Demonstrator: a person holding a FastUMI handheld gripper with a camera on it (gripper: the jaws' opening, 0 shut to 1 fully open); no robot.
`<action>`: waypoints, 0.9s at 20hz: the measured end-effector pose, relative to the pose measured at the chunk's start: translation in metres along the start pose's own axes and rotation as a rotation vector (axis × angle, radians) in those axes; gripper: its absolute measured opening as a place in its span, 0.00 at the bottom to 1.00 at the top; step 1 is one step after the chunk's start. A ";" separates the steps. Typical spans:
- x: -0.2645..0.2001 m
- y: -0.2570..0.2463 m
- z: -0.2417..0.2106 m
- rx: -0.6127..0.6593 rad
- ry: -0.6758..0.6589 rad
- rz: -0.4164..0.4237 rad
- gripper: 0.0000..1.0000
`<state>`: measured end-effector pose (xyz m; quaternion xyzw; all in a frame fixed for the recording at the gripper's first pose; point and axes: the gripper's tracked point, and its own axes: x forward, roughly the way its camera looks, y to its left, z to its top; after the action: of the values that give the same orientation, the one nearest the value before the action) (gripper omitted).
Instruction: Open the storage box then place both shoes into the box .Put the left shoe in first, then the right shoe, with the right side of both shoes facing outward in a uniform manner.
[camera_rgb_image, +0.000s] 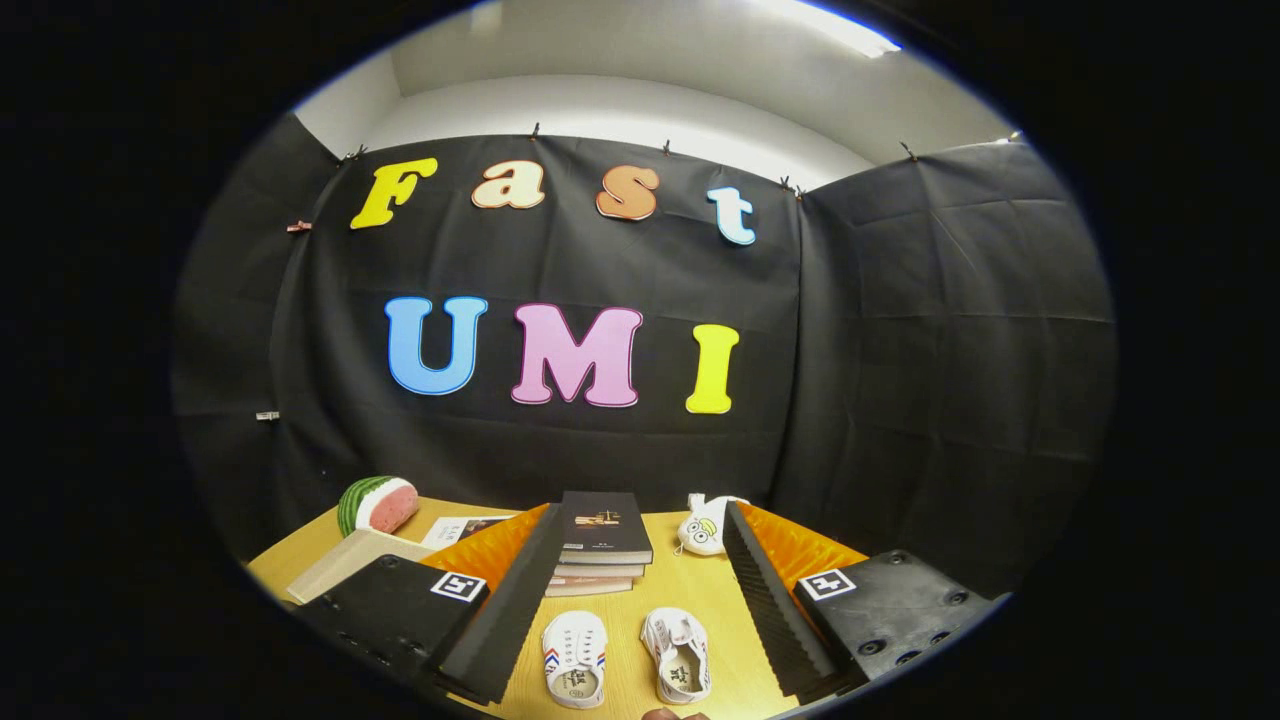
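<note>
Shoes first: we see two small white canvas shoes lying on the wooden table (720, 600), soles down and openings up, side by side but apart. Taking the stack of books (600, 545) as our landmark, the left-hand shoe (575, 660), with red and blue stripes on its sides, lies just in front of the stack, and the right-hand shoe (680, 655) lies in front of it and a little to the right, its toe turned slightly toward the stack. Both shoes sit between our gripper (635, 640) fingers, touched by neither. The jaws stand wide open and hold nothing; the left finger (510, 610) runs up beside the stack's left edge, while the right finger (775, 610) stands well to the stack's right. The stack itself is three or so books with a dark cover on top. To its right, toward the black cloth wall, rests a small white plush toy (705, 525) with a cartoon face. To its left lies a flat booklet (465, 528), and farther left a watermelon-slice toy (378, 505) beside a pale flat board (350, 562).
</note>
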<state>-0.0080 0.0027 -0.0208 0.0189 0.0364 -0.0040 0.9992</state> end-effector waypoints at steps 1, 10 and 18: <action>0.002 0.000 -0.004 0.010 0.010 0.001 0.97; 0.021 0.013 -0.042 0.056 0.189 0.095 0.97; 0.028 0.070 -0.106 0.233 0.513 0.371 0.99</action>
<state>0.0133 0.0762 -0.1260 0.1395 0.2817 0.1787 0.9323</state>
